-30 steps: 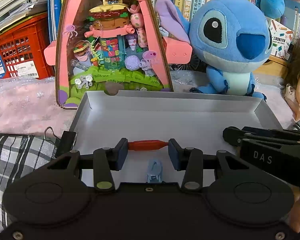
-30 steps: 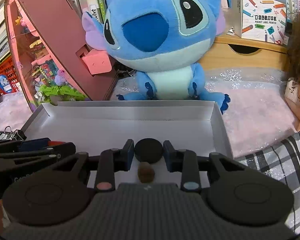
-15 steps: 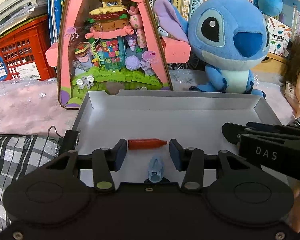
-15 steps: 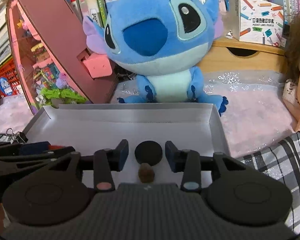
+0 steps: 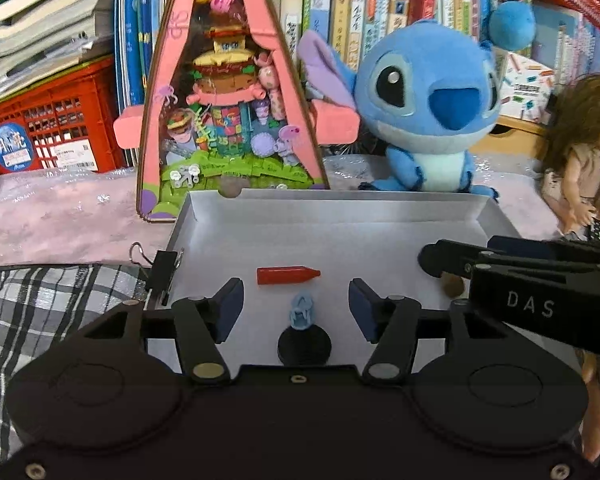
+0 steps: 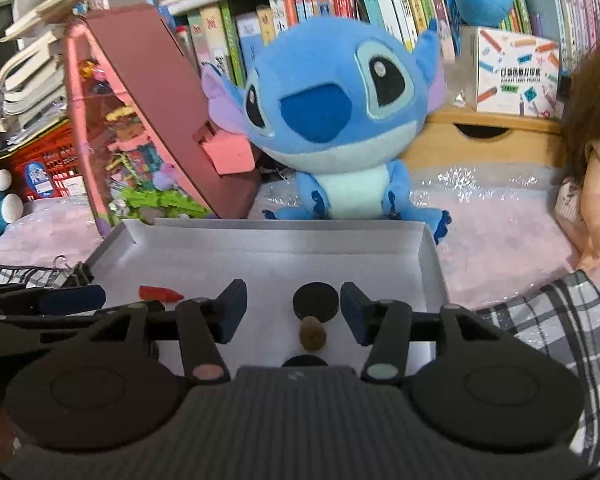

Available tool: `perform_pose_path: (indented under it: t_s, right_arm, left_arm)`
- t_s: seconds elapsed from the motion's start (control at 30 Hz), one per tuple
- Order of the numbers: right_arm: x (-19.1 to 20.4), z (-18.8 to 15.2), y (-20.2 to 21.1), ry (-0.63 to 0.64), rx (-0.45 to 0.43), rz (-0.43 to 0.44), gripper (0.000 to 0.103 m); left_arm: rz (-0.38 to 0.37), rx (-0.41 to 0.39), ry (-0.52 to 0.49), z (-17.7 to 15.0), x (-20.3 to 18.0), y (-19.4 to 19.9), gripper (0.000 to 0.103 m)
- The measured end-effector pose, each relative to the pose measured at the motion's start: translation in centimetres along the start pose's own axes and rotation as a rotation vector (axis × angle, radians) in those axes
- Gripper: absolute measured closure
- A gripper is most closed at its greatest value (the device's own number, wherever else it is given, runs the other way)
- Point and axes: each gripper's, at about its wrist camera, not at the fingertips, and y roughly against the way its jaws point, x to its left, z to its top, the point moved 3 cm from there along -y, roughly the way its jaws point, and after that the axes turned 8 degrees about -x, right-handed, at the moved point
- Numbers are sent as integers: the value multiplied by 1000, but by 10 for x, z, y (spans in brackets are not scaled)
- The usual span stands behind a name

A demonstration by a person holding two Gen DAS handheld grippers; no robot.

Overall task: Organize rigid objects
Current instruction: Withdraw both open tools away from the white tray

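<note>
Left gripper over the near part of the white cardboard tray, jaws opening, pads clear of everything. Red cone-shaped piece lies flat on the tray floor just beyond the fingertips, tip pointing right — not touched. A small pale-blue piece sits between the fingers, nearer the camera, with a black disc just below it.

Right gripper beside it, jaws also opening. Black round puck rests on the tray between the pads, apart from both. A small brown lump lies just nearer — possibly a cork, too blurred to say.

Blue plush toy sits behind the tray.
</note>
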Motion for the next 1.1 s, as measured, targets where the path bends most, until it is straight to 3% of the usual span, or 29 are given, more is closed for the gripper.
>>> perform_pose_path:
  t_s: [0.57,1.1]
  right_arm:
    - [0,-8,91,22,-126,8,28]
    - [13,-55,156,86,-170,24,24]
  left_arm:
    - [-48,-116,-32,-18,-11,95,41]
    - [-87,-132,-39,-74,-15,157,38]
